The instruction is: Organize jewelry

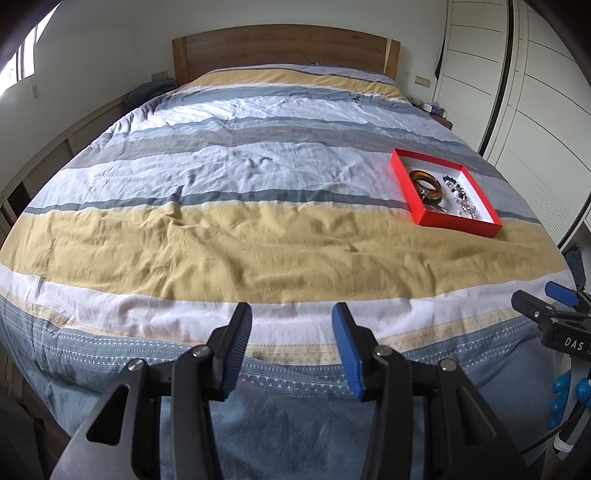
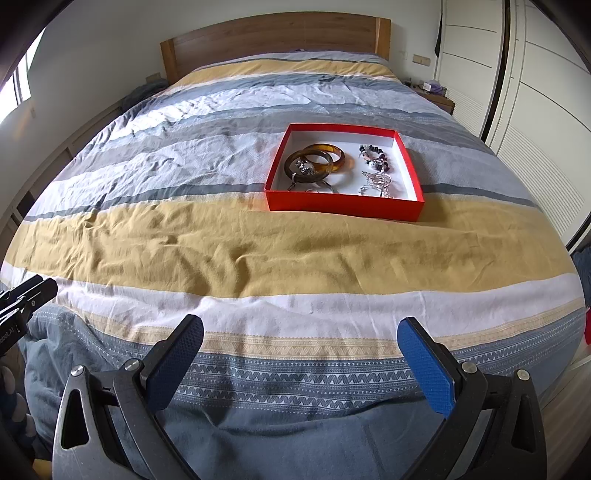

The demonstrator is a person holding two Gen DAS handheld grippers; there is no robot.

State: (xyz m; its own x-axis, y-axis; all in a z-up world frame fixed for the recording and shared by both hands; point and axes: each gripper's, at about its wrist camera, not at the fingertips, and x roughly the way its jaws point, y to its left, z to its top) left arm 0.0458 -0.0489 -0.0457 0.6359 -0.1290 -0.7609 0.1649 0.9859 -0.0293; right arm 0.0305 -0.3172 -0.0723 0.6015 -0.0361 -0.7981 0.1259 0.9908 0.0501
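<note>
2 black tongs with blue pads hover over the foot of the bed: the left tongs (image 1: 291, 317) part-open and empty, the right tongs (image 2: 301, 332) wide open and empty. Beyond, on the striped blue, white and mustard quilt (image 2: 221, 240), sits a shallow red cardboard box (image 2: 343, 206) holding 2 brown amber-like bangles (image 2: 325, 157), a dark beaded bracelet (image 2: 375, 157) and silvery chains (image 2: 376, 184). Farthest stands the wooden headboard (image 2: 277, 33).

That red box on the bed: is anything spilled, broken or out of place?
Nothing is spilled or visibly broken. The red box sits flat on the striped bedcover, all jewelry inside. It is only untidy: two brown bangles overlap, and silver chains lie tangled beside a beaded bracelet.
</note>
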